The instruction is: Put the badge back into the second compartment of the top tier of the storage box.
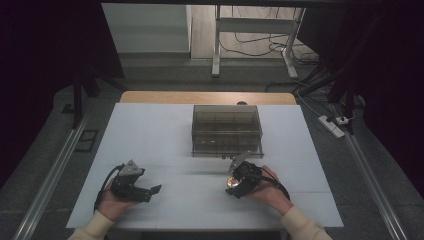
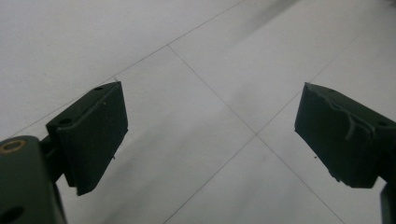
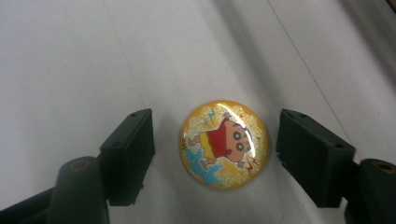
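A round yellow badge point(image 3: 224, 144) with a cartoon child in a red shirt lies flat on the white table point(image 1: 150, 140). My right gripper point(image 3: 218, 136) points down over it, one black jaw on each side, with a small gap between each pad and the badge's rim, so it is open. In the high view the badge point(image 1: 231, 183) glints just under the right gripper point(image 1: 235, 187), at the front right of the table. My left gripper point(image 1: 156, 190) rests at the front left, held in a hand. Its jaws point(image 2: 210, 135) stand wide apart over bare table.
A translucent smoky plastic drawer box point(image 1: 227, 131) stands at the middle back of the table, just behind the right gripper. The white top has thin seam lines. A wooden strip point(image 1: 207, 97) runs along the far edge. Cables and a power strip point(image 1: 332, 126) lie on the floor.
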Action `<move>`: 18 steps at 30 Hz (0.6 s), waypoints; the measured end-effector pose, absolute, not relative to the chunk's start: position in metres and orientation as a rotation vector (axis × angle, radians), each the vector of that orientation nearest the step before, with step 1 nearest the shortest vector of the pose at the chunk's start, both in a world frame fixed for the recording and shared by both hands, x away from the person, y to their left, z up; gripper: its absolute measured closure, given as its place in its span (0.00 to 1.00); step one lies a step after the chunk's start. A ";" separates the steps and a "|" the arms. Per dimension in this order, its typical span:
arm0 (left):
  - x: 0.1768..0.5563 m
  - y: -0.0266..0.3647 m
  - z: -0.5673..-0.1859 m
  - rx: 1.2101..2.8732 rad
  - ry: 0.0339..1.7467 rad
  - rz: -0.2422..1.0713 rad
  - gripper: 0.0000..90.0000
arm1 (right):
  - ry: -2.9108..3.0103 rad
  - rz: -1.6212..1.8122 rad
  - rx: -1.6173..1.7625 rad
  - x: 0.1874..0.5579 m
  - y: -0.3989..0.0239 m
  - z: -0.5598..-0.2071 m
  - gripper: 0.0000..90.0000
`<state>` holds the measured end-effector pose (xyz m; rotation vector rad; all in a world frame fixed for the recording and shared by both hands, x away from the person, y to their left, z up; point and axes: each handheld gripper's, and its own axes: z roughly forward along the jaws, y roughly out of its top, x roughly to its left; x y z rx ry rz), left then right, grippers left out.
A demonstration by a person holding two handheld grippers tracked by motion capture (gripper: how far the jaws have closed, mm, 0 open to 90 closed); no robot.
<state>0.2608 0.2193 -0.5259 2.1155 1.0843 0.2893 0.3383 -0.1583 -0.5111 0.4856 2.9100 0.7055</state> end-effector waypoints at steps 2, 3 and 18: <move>0.261 0.219 -0.526 2.117 1.083 0.289 0.11 | 2.914 0.702 0.484 0.337 -0.158 -0.510 0.37; 0.261 0.219 -0.526 2.118 1.083 0.288 0.11 | 2.913 0.704 0.487 0.337 -0.158 -0.510 0.39; 0.261 0.220 -0.526 2.115 1.085 0.289 0.11 | 2.915 0.717 0.460 0.335 -0.159 -0.508 0.51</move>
